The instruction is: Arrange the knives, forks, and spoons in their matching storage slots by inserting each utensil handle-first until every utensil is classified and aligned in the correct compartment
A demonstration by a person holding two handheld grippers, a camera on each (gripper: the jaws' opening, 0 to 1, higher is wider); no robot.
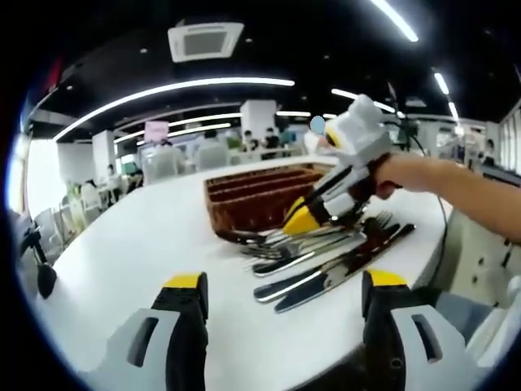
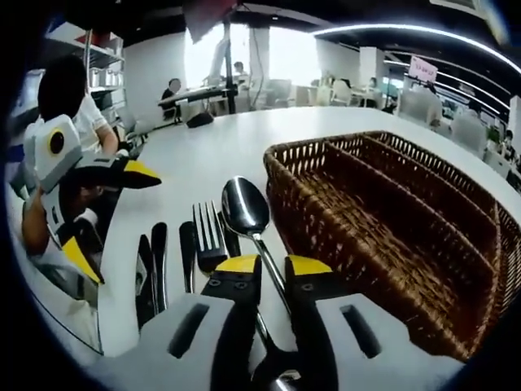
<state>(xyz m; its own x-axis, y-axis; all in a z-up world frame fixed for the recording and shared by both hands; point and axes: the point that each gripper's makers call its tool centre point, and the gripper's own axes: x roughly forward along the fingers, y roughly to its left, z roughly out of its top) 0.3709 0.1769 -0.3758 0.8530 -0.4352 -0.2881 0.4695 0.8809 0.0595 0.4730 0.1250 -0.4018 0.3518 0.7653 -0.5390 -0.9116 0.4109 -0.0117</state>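
A brown wicker tray [image 2: 391,220] with long slots lies on the white table [image 2: 228,147]. Left of it lie a fork [image 2: 209,236] and dark knives [image 2: 151,269]. A spoon [image 2: 246,208] points its bowl away, and its handle runs between my right gripper's [image 2: 274,265] narrowly set jaws, which are shut on it. In the left gripper view my left gripper [image 1: 285,281] stands wide open over bare table [image 1: 146,244], short of the utensil pile [image 1: 326,257]. The right gripper [image 1: 305,220] dips into that pile in front of the tray [image 1: 256,191]. The left gripper [image 2: 110,213] also appears at the left, open.
The table's curved edge runs close by the pile [image 1: 423,269]. A hand and forearm [image 1: 456,183] hold the right gripper. A person [image 2: 61,90] sits beyond the left gripper. Chairs and other tables [image 2: 203,94] fill the room behind.
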